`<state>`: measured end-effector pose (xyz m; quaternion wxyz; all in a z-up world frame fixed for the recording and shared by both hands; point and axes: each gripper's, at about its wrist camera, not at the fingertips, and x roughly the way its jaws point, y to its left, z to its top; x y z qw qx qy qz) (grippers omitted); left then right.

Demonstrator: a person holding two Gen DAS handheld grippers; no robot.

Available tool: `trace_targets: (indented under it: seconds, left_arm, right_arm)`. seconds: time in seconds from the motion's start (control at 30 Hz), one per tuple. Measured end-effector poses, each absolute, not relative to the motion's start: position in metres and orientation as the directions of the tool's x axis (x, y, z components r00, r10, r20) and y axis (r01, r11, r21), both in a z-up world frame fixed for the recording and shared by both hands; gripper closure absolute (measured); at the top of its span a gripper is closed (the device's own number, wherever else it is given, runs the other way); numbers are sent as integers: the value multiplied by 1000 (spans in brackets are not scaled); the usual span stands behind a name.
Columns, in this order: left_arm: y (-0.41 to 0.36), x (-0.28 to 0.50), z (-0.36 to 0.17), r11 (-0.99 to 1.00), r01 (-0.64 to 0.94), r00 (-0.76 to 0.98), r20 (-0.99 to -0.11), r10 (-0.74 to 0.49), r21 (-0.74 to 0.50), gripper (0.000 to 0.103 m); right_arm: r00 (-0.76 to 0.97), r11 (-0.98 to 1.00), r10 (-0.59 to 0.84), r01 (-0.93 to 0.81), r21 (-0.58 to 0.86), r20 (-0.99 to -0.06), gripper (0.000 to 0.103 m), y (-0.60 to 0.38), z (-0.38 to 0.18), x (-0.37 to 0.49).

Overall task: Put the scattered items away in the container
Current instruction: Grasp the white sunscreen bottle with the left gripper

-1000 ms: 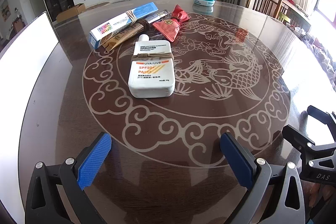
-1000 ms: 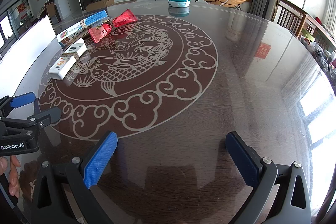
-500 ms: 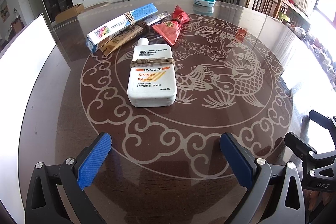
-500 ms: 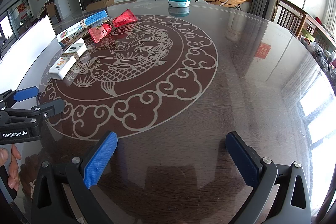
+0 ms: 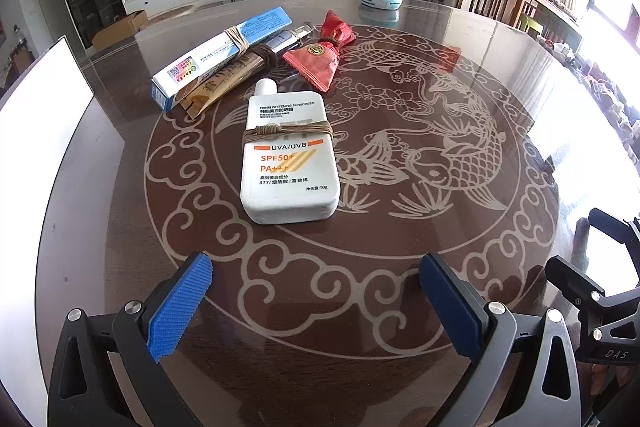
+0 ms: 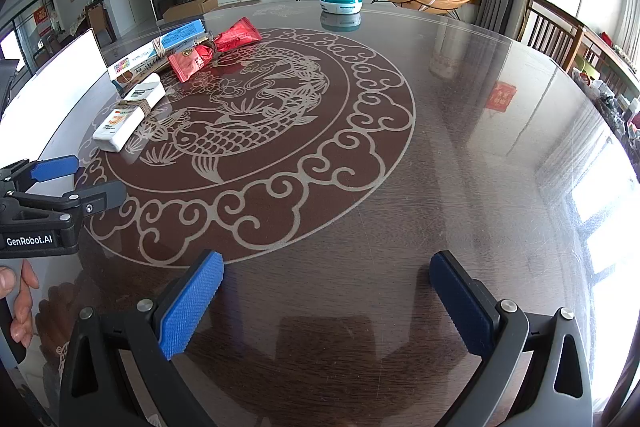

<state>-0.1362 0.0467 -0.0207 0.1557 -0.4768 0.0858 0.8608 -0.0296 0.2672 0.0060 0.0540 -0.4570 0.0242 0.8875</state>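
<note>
Left gripper point(image 5: 316, 291): spread wide, nothing between the blue pads point(image 5: 180, 307), hovering low over the dark glossy table point(image 5: 400, 307). Right gripper point(image 6: 326, 301): likewise wide and empty, well apart from the items, over bare tabletop. Straight ahead of the left tool, near but not touching: white sunscreen bottle point(image 5: 289, 163), flat on its back, cap pointing away, brown cord wound around its middle. Probably light, rigid plastic, smooth-sided and apt to slide on the polished surface; best pinched across the narrow width near the cord, for friction. Beyond it, bundled together: blue-and-white box point(image 5: 218, 55), brown tube point(image 5: 228, 77), red pouch point(image 5: 316, 61). Pouch likely soft and crinkly. White panel point(image 5: 36, 123) at the left edge, perhaps the container, not sure
</note>
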Motion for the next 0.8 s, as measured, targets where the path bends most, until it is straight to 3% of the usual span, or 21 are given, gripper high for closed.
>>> trace_targets:
  seconds: [0.47,0.5,0.53,0.57,0.8]
  left_arm:
    - [51,-197,-20,-948,-317,-509,-845,164,7,0]
    - [49,-196,-17,-953,-304,-526,-835,160,8,14]
    - [46,-194,-14,-958,-285,-546,-823,156,8,40]
    - [44,-193,-11,-963,-271,-555,-819,145,14,50]
    - [14,-157,-16,-975,-220,-576,-808,122,10,51]
  right_arm:
    - [-576,-993,74,-118,-7,-814,0,267,6,-30]
    - [-576,-993,74,-118,-7,-814,0,267,6,-30]
    - [-576,-993,74,-118,-6,-814,0,267,6,-30]
    - [-576,-993,74,-118,-7,-814,0,267,6,-30]
    - [-576,-993,74,-118,-7,-814,0,267,6,-30]
